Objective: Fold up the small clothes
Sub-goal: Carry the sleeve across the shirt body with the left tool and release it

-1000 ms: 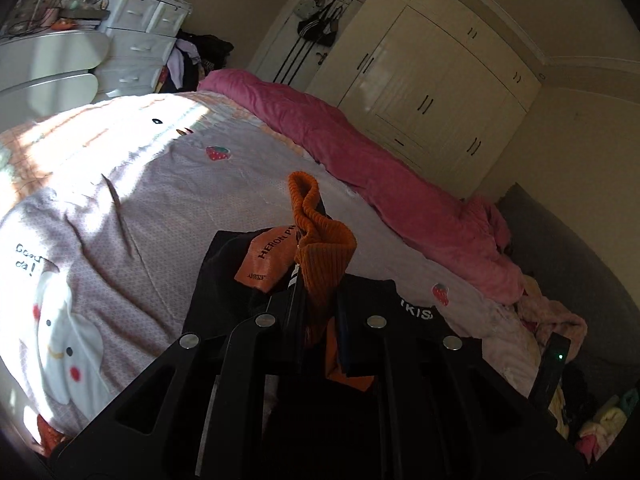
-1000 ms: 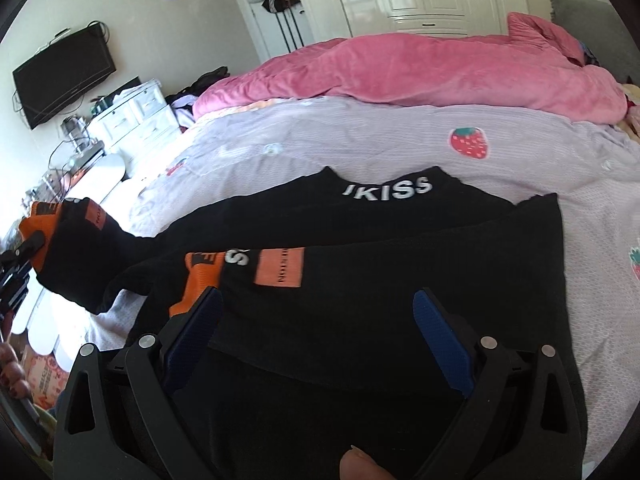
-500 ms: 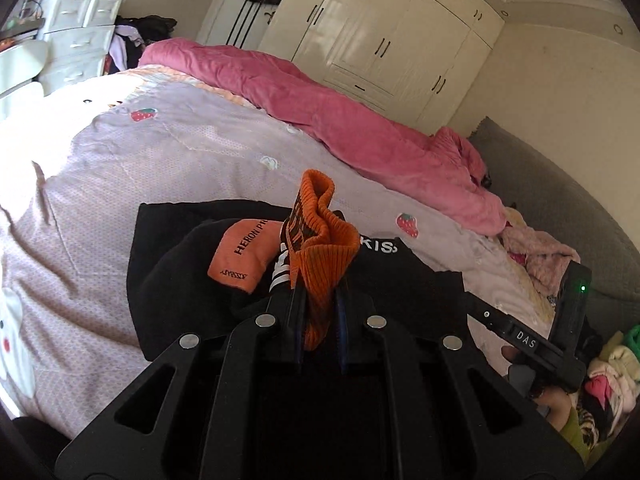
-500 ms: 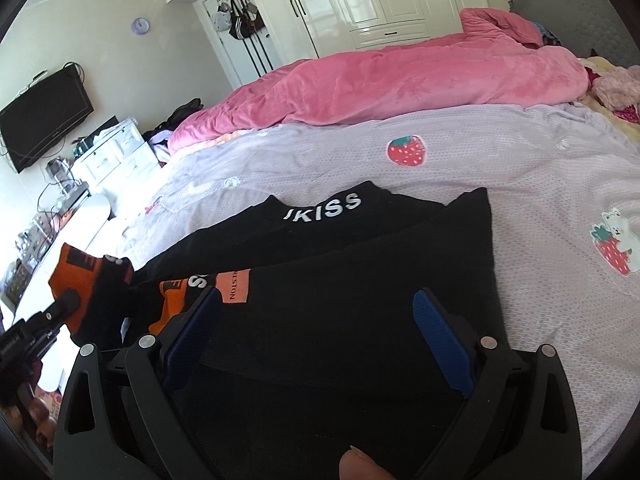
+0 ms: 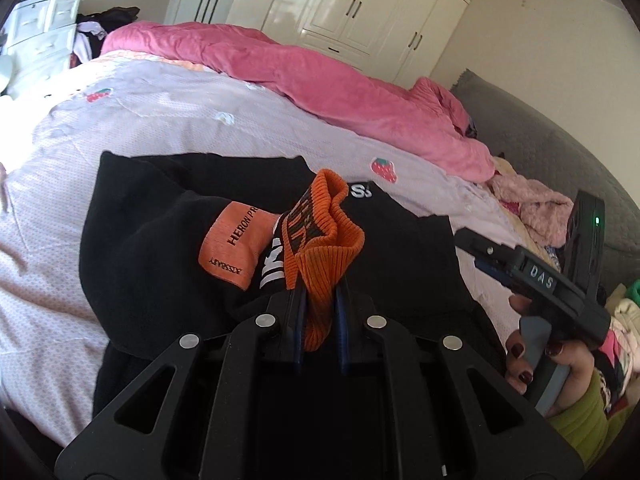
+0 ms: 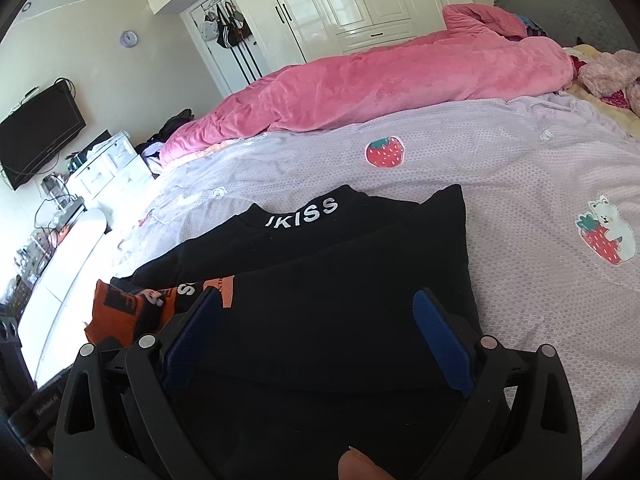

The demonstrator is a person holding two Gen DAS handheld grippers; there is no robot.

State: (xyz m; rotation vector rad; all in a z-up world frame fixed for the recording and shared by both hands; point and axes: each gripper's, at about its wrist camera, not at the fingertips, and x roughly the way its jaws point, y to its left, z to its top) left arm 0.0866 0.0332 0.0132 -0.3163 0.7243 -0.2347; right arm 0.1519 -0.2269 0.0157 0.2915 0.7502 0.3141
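Observation:
A small black sweater (image 5: 152, 264) with white collar lettering and an orange patch lies on the lilac bedspread (image 5: 160, 120). My left gripper (image 5: 320, 300) is shut on the sweater's orange ribbed cuff (image 5: 328, 240) and holds the sleeve over the sweater's body. In the right wrist view the sweater (image 6: 360, 300) lies partly folded, with the orange cuff (image 6: 120, 312) at its left. My right gripper (image 6: 316, 332) is open and empty just above the sweater's near part. It also shows in the left wrist view (image 5: 532, 276), at the sweater's right edge.
A pink duvet (image 6: 380, 88) lies along the far side of the bed. White wardrobes (image 6: 340, 0) stand behind it. White drawers (image 6: 104, 168) and a wall TV (image 6: 36, 128) are at the left. A grey headboard (image 5: 560, 152) and loose clothes (image 5: 532, 204) are at the right.
My left gripper has carried the orange cuff and sleeve in over the sweater's body, towards the right gripper. The right gripper has stayed open over the sweater and shifted slightly.

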